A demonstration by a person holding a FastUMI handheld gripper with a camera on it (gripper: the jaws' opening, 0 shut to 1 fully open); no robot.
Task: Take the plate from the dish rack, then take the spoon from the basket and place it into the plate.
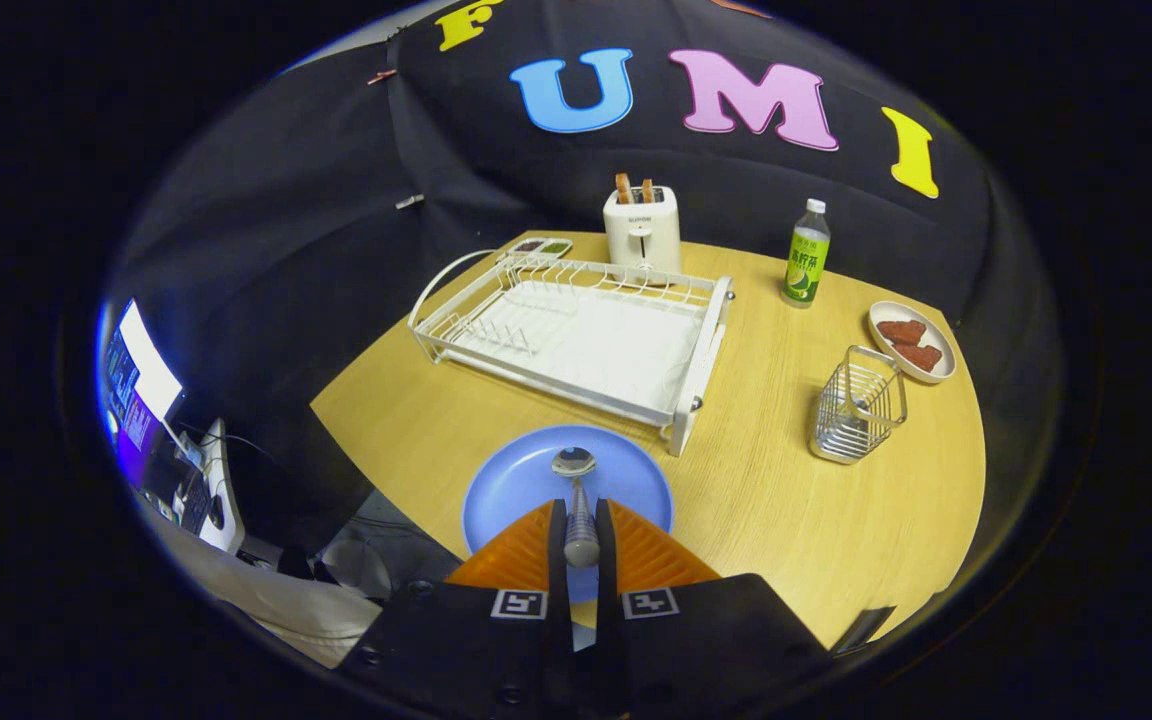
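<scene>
Here the claw (pixel 581 520) is pinching the spoon (pixel 577 500) by its handle, the bowl hanging over the blue plate (pixel 516 480), which is lying on the worktop (pixel 786 500) just before the empty dish rack (pixel 576 335), the basket (pixel 858 405) standing well aside.

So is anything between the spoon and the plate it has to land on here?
Nothing visible. The tongs are shut on the spoon by its handle, and its bowl already hangs over the blue plate, whose surface under it is bare. The dish rack and wire basket sit beyond, off to the sides.
</scene>
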